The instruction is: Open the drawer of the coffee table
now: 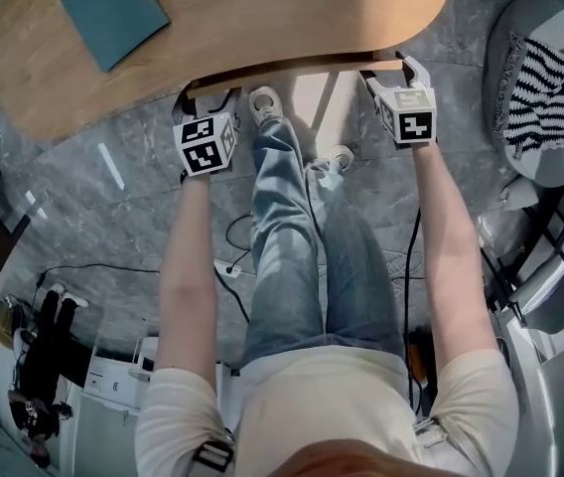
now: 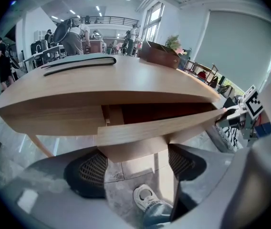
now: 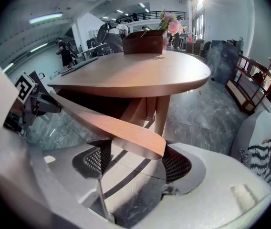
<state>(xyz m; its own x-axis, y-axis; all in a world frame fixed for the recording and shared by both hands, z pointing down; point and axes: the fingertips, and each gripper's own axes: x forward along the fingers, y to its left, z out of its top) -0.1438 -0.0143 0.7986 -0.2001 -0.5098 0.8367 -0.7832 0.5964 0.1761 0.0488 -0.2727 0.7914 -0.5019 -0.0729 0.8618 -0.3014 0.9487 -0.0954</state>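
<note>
Drawer (image 1: pixel 292 68) sitting partly pulled out under the near edge of the coffee table (image 1: pixel 262 28), a gripper on each end of its front.
Drawer front (image 2: pixel 159 127) is standing clear of the tabletop, with a dark gap showing behind it. Left gripper (image 1: pixel 208 102) is clamping the front's left end, the wood filling the space between its pads (image 2: pixel 93 168). Right gripper (image 1: pixel 386 76) is clamping the right end (image 3: pixel 126 130) the same way. A teal book (image 1: pixel 113 10) is lying on the tabletop, and a wooden box (image 3: pixel 147 42) is standing at the far side. The person's shoe (image 1: pixel 264 104) is resting on the floor just below the drawer.
</note>
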